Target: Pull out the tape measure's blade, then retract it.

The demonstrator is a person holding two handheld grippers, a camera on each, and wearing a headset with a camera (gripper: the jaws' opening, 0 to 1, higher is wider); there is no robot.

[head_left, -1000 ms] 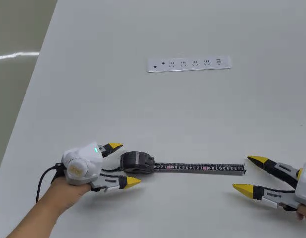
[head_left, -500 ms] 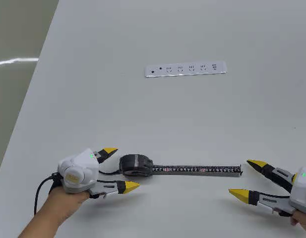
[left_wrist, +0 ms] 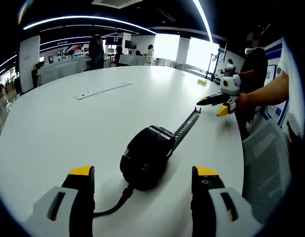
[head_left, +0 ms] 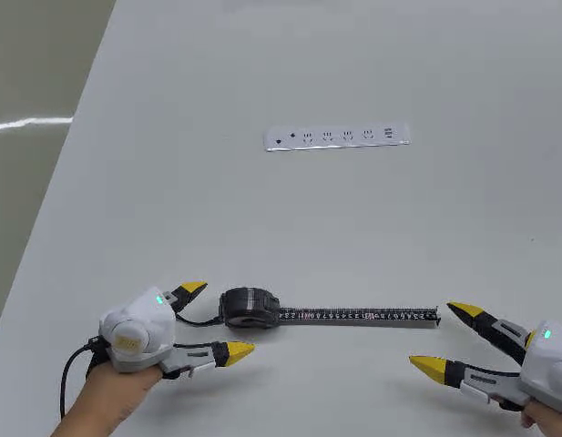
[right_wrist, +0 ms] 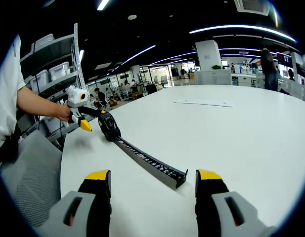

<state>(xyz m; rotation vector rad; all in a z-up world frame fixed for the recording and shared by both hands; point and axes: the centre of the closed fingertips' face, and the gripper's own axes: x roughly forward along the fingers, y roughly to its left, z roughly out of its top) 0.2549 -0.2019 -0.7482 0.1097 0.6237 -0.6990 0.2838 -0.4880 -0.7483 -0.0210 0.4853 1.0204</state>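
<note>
A black tape measure (head_left: 250, 307) lies on the white table (head_left: 290, 218), with its dark blade (head_left: 361, 316) drawn out to the right. My left gripper (head_left: 212, 320) sits open just left of the case (left_wrist: 146, 156), its fingers apart from it and a black strap trailing toward it. Beyond the blade's hooked end (right_wrist: 180, 178), my right gripper (head_left: 442, 340) is open and holds nothing; the blade runs away from it (right_wrist: 142, 158) toward the case (right_wrist: 108, 125).
A white power strip (head_left: 337, 137) lies flat at mid-table, farther back. The table's left edge (head_left: 53, 196) drops off to the floor. Shelving and several people stand in the office behind.
Both grippers have drawn back a little from the tape measure, the right one further from the blade's end. The head camera has shifted slightly; case and blade lie as before.
</note>
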